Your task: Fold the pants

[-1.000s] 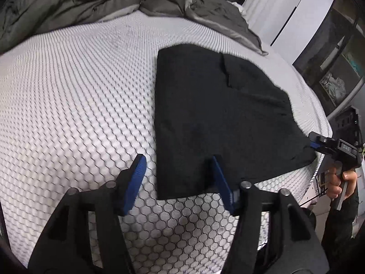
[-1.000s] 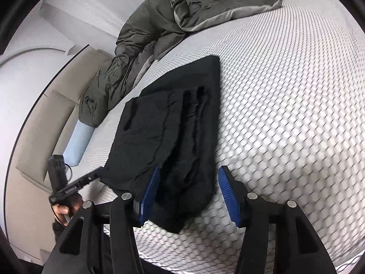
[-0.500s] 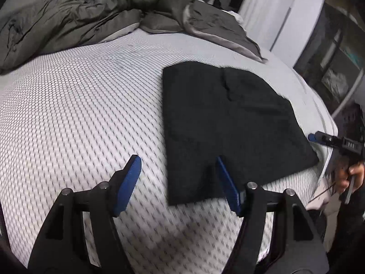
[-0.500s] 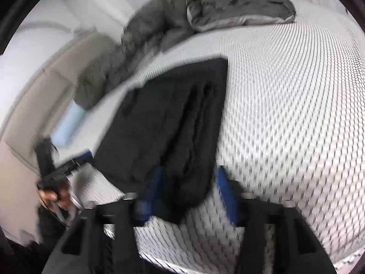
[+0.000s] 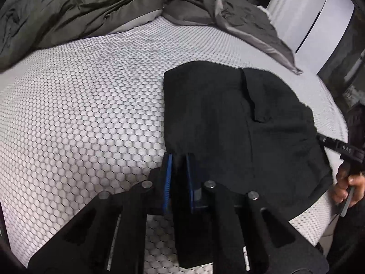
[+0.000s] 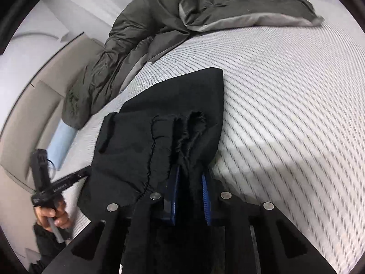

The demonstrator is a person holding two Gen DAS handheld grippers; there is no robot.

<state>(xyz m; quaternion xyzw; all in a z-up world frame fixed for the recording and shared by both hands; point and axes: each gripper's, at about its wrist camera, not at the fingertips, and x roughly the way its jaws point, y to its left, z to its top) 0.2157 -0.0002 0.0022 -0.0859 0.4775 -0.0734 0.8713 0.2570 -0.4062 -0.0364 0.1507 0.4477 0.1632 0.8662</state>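
Black folded pants point(image 5: 216, 118) lie on the white honeycomb mattress point(image 5: 91, 114) near its front edge. My left gripper point(image 5: 178, 159) is closing, with the pants' near left corner pinched between its blue pads. In the right wrist view the pants point(image 6: 173, 105) show bunched, frayed edges. My right gripper point(image 6: 190, 173) is closing too, and those bunched layers sit between its pads. Each view also shows the other gripper in a person's hand at the far end of the pants: the right gripper point(image 5: 337, 146) and the left gripper point(image 6: 57, 185).
A crumpled dark grey duvet point(image 5: 79, 6) fills the far side of the bed and hangs over its edge point(image 6: 95, 80). A light blue block point(image 6: 61, 143) lies by the beige bed frame point(image 6: 27, 114). White wardrobe doors point(image 5: 314, 16) stand beyond the bed.
Both grippers have moved forward onto the pants' near edge, and their jaws have gone from wide apart to pinched on the cloth. The pants lie as before.
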